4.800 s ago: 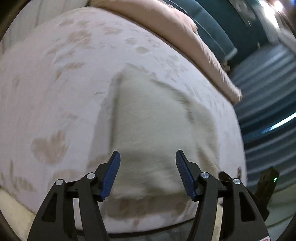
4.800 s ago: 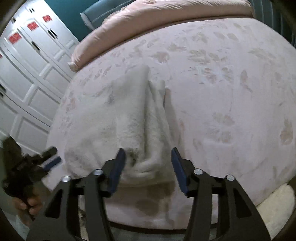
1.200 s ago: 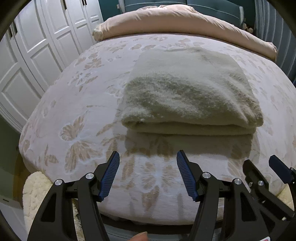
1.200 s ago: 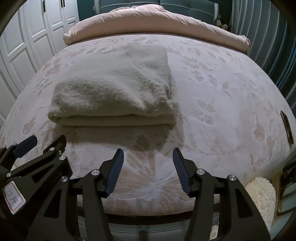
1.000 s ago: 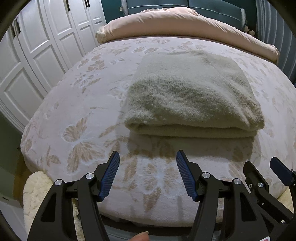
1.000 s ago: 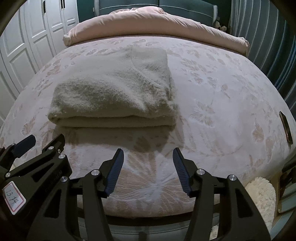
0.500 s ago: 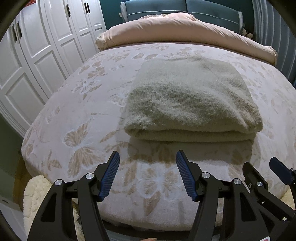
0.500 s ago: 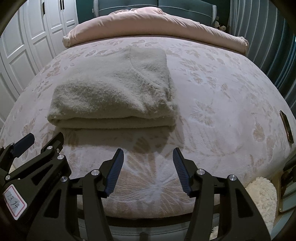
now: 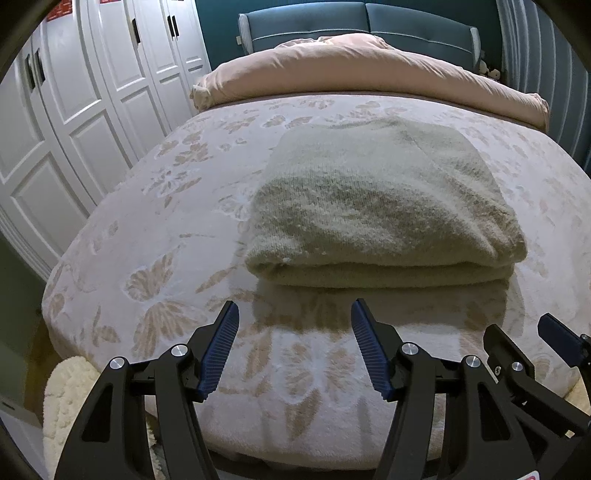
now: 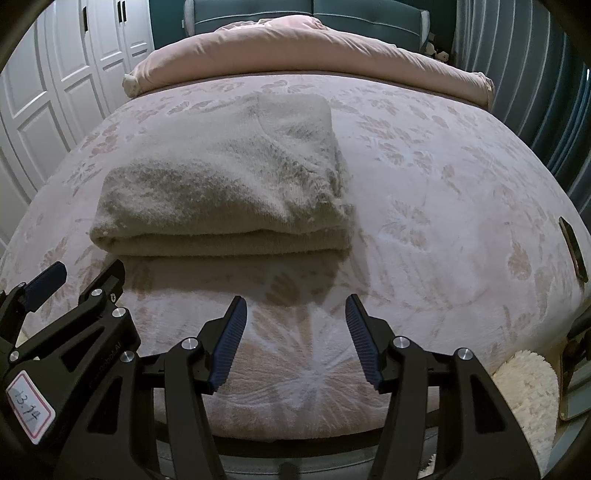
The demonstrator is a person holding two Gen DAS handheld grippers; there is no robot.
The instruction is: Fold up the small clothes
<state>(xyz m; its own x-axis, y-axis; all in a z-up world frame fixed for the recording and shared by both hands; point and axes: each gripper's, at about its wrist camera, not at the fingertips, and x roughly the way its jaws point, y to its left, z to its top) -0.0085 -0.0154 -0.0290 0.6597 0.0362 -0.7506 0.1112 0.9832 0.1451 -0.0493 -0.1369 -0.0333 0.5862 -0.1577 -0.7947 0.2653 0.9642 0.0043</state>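
Looking along both claws, I see first the bed [image 9: 155, 229], which fills most of each view; its cover is pale pink with a butterfly and leaf pattern. At the far end a rolled pink duvet [image 9: 369, 70] lies across the bed, in front of a dark blue headboard [image 9: 354, 18]. White wardrobe doors [image 9: 74, 110] stand along the left side of the room.

On the bed, in the middle part, lies the folded sweater [image 9: 376, 206], a cream knitted piece folded into a thick rectangle of several layers. Its folded edge faces me. In the right wrist view the sweater [image 10: 221, 184] sits to the left of centre.

My left claw [image 9: 293, 339] hangs over the near part of the bed, well short of the sweater. Its blue pads are spread apart and nothing is between them. My right claw [image 10: 295, 328] is the same: spread, empty, over bare cover near the sweater's edge. The two claws are side by side.

Beside the foot of the bed I see a fluffy cream rug [image 10: 528, 387]. A small dark flat object [image 10: 572, 247] lies near the right edge of the bed; I cannot tell what it is.
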